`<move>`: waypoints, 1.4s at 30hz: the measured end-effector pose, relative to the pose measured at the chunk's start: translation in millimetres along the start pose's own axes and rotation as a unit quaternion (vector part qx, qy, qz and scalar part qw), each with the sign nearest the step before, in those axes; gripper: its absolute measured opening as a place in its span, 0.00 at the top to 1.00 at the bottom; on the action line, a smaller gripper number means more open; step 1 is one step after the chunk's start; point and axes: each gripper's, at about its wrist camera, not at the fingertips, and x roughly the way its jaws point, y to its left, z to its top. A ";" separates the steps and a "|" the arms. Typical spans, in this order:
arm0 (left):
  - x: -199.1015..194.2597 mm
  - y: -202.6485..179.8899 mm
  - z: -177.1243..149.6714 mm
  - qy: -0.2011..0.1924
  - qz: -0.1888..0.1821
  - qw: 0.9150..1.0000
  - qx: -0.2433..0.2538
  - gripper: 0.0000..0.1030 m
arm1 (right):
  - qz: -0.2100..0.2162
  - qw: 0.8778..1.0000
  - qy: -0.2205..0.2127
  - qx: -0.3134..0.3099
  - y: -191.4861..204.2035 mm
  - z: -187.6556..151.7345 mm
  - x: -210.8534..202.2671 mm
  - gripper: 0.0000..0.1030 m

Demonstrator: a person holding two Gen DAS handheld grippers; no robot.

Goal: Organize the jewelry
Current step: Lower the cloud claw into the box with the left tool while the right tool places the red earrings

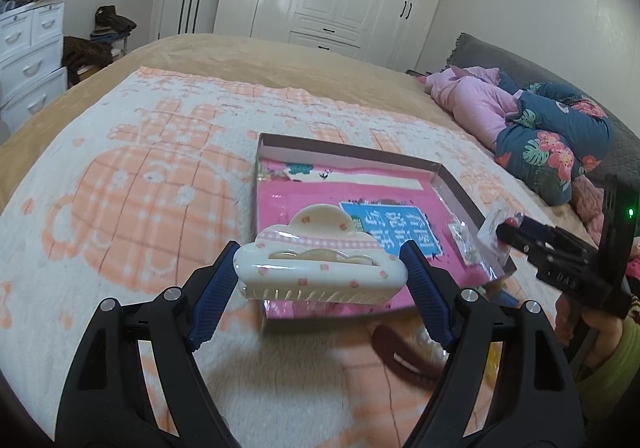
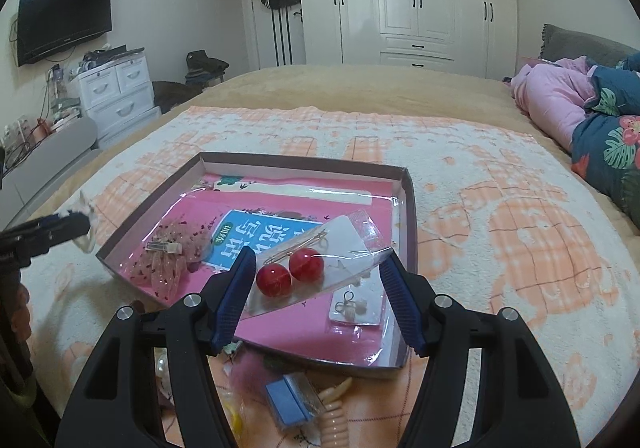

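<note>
Jewelry lies both in and around a shallow cardboard box [image 2: 408,208] set on the peach-and-white blanket [image 2: 500,216] of the bed. The left tool [image 1: 320,268] clamps a cream hair claw clip [image 1: 320,264] dotted with small pink flowers by its two ends, holding it up just ahead of the blue finger pads [image 1: 212,288], over the box's near edge. The right tool [image 2: 316,280] grips a clear packet [image 2: 320,268] holding a pair of red ball earrings [image 2: 290,272] on gold wires; the packet spans between its pads, tilted, above the box floor. Directly beyond the right tool, a second small packet of ring-shaped earrings [image 2: 354,306] lies flat inside the box, and to its left a translucent speckled hair clip [image 2: 168,260] rests near the box's wall. The box floor is a pink printed sheet [image 2: 304,328] with a blue label bearing large white Chinese characters, too skewed to read surely. Below the right tool, outside the box, sit a blue packet [image 2: 288,400], a peach spiral hair tie [image 2: 340,420] and other small pieces I cannot make out. Below the left tool lies a dark brown clip [image 1: 400,360].
</note>
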 end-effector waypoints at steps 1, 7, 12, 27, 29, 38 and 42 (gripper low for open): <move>4.0 -1.6 2.6 0.001 -0.001 1.000 0.002 0.31 | -0.001 1.000 0.001 0.001 -0.5 -0.3 1.4 0.40; 27.1 -10.4 17.5 0.007 -0.007 1.000 0.006 0.31 | -0.022 1.000 0.008 0.001 -3.9 -2.8 12.8 0.40; 50.0 -17.1 27.3 0.021 -0.012 1.000 0.007 0.31 | -0.032 0.999 0.022 0.011 -11.6 -5.7 23.5 0.40; 109.3 -30.9 28.2 0.072 -0.010 0.997 0.018 0.36 | -0.037 0.997 0.061 0.013 -14.4 -16.1 43.6 0.33; 110.5 -30.5 27.2 0.074 -0.006 0.997 0.022 0.36 | -0.038 0.998 0.058 0.005 -11.5 -16.3 42.8 0.29; 107.4 -23.3 26.2 0.070 -0.001 0.997 0.008 0.36 | -0.044 0.999 0.023 0.009 -10.3 -16.5 20.3 0.15; 99.9 -21.9 26.7 0.062 -0.002 0.998 0.001 0.36 | -0.044 0.999 0.015 0.025 -16.0 -17.5 9.0 0.10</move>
